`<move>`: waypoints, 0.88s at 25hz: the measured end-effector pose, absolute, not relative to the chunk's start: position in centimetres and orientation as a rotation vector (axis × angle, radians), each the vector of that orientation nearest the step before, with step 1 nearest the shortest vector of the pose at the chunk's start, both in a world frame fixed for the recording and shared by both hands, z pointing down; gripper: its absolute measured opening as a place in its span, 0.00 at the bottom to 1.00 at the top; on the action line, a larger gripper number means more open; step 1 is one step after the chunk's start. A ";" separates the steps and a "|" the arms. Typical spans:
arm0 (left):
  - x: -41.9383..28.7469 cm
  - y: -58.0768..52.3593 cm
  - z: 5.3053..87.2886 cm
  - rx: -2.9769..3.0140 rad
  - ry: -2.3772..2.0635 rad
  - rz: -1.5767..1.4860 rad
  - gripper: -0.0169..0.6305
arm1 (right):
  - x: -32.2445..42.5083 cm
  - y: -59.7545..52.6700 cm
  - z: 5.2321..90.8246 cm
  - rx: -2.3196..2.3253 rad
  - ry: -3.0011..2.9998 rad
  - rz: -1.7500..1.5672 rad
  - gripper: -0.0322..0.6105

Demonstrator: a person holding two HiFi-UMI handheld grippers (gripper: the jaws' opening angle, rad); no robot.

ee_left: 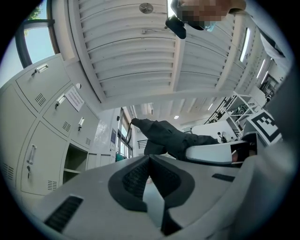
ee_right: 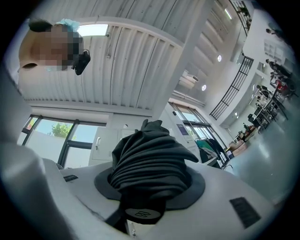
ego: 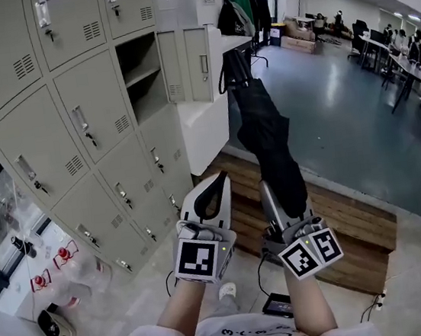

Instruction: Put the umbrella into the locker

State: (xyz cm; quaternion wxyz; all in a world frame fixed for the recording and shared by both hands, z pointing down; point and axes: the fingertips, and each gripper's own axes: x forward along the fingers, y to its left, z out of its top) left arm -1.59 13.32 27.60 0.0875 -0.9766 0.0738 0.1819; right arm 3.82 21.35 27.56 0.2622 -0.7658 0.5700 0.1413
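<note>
The right tool (ego: 279,193) is clamped on a folded black umbrella (ego: 267,133). Its jaws grip the bundle near the lower end, and the right gripper view shows the pleated fabric (ee_right: 150,164) filling the space between the two pads of the tool (ee_right: 150,187), with a round black cap at the near end. From the head view the umbrella rises steeply out of the grip, tilted slightly left. Its upper end, with a strap loop hanging off it, is level with the open locker compartment (ego: 140,73) but is not inside; it stands to the right of it, just beside the swung-out door (ego: 198,63). That compartment sits in a bank of grey lockers (ego: 88,118) whose other doors are closed, and a shelf shows inside it. The left tool (ego: 213,190) is beside the right one, empty and pointing upward. In the left gripper view its jaw tips (ee_left: 150,161) meet with nothing between them, and the umbrella (ee_left: 173,138) shows beyond them to the right. On the floor behind the tools lies a wooden platform (ego: 356,221), and a clothes rack (ego: 239,6) with hanging garments stands farther back.
</note>
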 end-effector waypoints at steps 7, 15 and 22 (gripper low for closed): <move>3.6 5.5 27.9 -2.922 0.286 0.540 0.03 | 10.0 14.0 27.5 -2.029 1.559 0.325 0.37; 8.2 -3.0 27.6 -2.928 0.352 0.568 0.03 | 14.8 5.2 27.6 -1.999 1.616 0.300 0.36; 8.2 -8.3 27.5 -2.912 0.411 0.563 0.03 | 15.3 -0.3 27.7 -1.949 1.645 0.282 0.37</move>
